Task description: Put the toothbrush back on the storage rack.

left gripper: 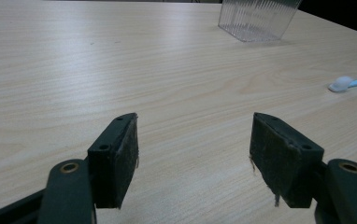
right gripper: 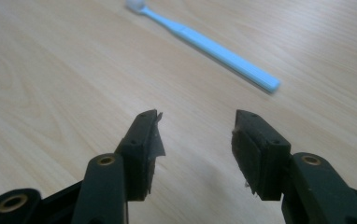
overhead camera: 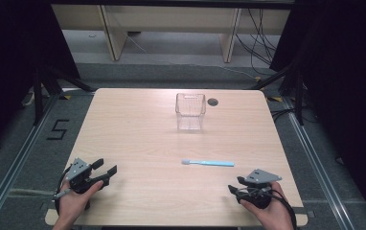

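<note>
A light blue toothbrush point(overhead camera: 208, 163) with a white head lies flat on the wooden table point(overhead camera: 138, 134), right of centre. In the right gripper view the toothbrush point(right gripper: 204, 43) lies just beyond the jaws, its head at the far end. A clear plastic box point(overhead camera: 190, 111) stands upright at the table's far middle. My left gripper point(overhead camera: 105, 171) rests open at the front left corner, with nothing between its jaws. My right gripper point(overhead camera: 235, 186) rests open at the front right, a short way in front of the toothbrush's handle end.
A round cable hole point(overhead camera: 213, 102) sits in the tabletop right of the box. The left gripper view has the box point(left gripper: 257, 19) far ahead and the toothbrush head point(left gripper: 341, 84) at right. Black curtains and desk legs stand beyond the table.
</note>
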`<state>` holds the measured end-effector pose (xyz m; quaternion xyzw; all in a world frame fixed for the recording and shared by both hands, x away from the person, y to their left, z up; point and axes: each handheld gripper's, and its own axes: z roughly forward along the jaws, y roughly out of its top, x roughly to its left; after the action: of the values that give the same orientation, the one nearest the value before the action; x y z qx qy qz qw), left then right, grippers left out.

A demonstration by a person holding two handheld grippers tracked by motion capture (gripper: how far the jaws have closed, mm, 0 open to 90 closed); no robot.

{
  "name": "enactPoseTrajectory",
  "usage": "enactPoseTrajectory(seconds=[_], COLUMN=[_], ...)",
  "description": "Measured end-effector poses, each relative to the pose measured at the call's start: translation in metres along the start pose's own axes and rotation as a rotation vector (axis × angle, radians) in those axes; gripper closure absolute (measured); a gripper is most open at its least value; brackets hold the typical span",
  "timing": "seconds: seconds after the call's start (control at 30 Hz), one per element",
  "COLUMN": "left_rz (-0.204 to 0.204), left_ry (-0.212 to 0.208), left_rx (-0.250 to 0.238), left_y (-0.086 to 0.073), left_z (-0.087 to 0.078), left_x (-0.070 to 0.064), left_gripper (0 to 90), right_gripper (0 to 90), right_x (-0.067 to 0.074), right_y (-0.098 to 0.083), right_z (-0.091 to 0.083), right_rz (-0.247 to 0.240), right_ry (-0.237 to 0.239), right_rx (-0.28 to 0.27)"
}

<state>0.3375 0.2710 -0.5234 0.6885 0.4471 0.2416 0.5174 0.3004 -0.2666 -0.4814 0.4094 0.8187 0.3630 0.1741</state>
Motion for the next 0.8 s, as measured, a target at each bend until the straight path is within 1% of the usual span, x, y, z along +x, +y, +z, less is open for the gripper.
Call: enactPoseTrajectory(seconds=[0.03,0.07,0.1,0.13,0.17,0.2,0.23,0.27,0.3,0.33,0.37,0.4,0.47,0.5,0.53,0.57,0.6,0.63,0.67,0.7,0.73,0.77,0.8], left_rz=[0.004,-0.004,-0.005,-0.005,0.01,0.01,0.017,0.018,0.021,0.026,0.014,0.015,0.008,0.01,0.011,0.01,0.008,0.018,0.019,0.015,0.028,0.016,0.026], left_ry=[0.001,0.006,0.016,0.02,0.003,0.01,0.01,0.01,0.016,0.013,0.031,0.031,0.035,0.035,0.035,0.036,0.035,0.03,0.029,0.032,0.017,0.034,0.025], left_rx=[-0.002,-0.008,0.0,0.003,-0.015,-0.007,-0.006,-0.004,-0.003,-0.002,0.016,0.013,0.011,0.012,0.013,0.013,0.014,0.01,0.012,0.013,-0.004,0.014,0.008], left_y=[0.0,-0.001,0.0,0.0,0.0,0.0,0.0,0.0,0.0,0.0,0.0,0.0,0.0,0.0,0.0,0.0,0.0,0.001,0.001,0.001,0.0,0.0,0.0], left_z=[0.0,0.0,0.0,0.0,0.003,0.003,0.003,0.003,0.004,0.004,0.002,0.002,0.002,0.002,0.003,0.003,0.003,0.003,0.003,0.003,0.005,0.003,0.003], left_x=[0.0,-0.001,-0.002,-0.002,-0.001,-0.002,-0.002,-0.003,-0.003,-0.003,-0.005,-0.005,-0.006,-0.006,-0.006,-0.006,-0.007,-0.006,-0.007,-0.008,-0.007,-0.009,-0.009], left_gripper=[32.5,32.6,32.6,32.7,32.7,32.8,32.8,32.9,32.9,32.9,32.9,32.9,33.0,33.0,33.0,33.0,33.0,33.1,33.0,33.1,33.1,33.1,33.1], right_gripper=[50.0,49.1,49.0,48.4,46.4,45.8,44.9,43.6,43.5,43.5,43.7,44.2,44.4,44.3,44.6,45.1,45.4,45.4,45.6,45.9,46.9,47.5,48.2], right_x=[-0.001,-0.003,-0.007,-0.01,-0.014,-0.013,-0.015,-0.013,-0.014,-0.012,-0.015,-0.012,-0.015,-0.014,-0.016,-0.015,-0.016,-0.017,-0.016,-0.017,-0.017,-0.018,-0.017], right_y=[-0.002,-0.004,-0.004,-0.004,-0.004,-0.003,-0.001,0.0,0.003,0.005,0.006,0.01,0.014,0.016,0.018,0.02,0.021,0.023,0.025,0.026,0.028,0.03,0.031], right_z=[-0.001,-0.002,-0.002,-0.001,0.0,0.001,0.002,0.004,0.004,0.004,0.005,0.005,0.006,0.006,0.006,0.004,0.004,0.005,0.005,0.006,0.007,0.008,0.009], right_rz=[0.053,0.081,0.085,0.092,0.089,0.127,0.104,0.132,0.106,0.117,0.067,0.093,0.028,0.037,0.007,0.028,0.01,0.009,0.019,0.003,-0.009,-0.024,-0.025], right_ry=[-0.01,-0.019,-0.043,-0.047,-0.057,-0.043,-0.049,-0.053,-0.055,-0.054,-0.071,-0.057,-0.072,-0.08,-0.07,-0.091,-0.109,-0.112,-0.11,-0.114,-0.115,-0.111,-0.108], right_rx=[-0.004,-0.008,-0.024,-0.046,-0.037,-0.021,-0.014,-0.013,-0.004,0.003,-0.013,0.015,0.013,0.018,0.016,0.022,0.03,0.032,0.036,0.037,0.04,0.047,0.059])
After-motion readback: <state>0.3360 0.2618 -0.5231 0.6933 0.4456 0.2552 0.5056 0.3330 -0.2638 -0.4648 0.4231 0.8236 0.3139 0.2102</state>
